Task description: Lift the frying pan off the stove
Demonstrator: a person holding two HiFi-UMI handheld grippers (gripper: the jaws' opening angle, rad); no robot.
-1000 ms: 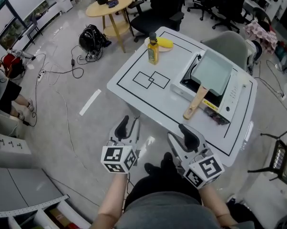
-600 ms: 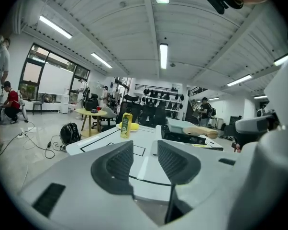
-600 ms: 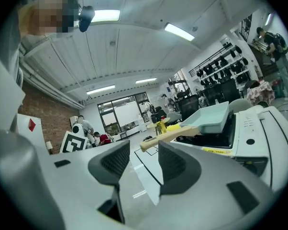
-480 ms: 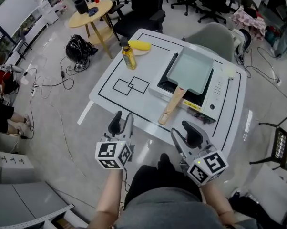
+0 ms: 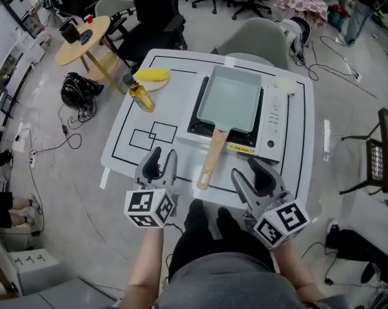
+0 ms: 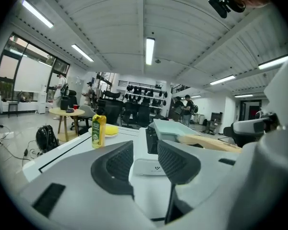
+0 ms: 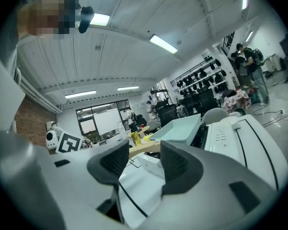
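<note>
Frying pan (image 5: 229, 98) sitting on the stove (image 5: 272, 122)
Left claw (image 5: 162, 160) and right claw (image 5: 249, 176) hover spread and empty at the table's (image 5: 174, 105) 6 o'clock edge.

Right gripper (image 7: 143, 163), jaws apart and empty, faces frying pan (image 7: 180, 128) on stove (image 7: 235, 135).
</note>
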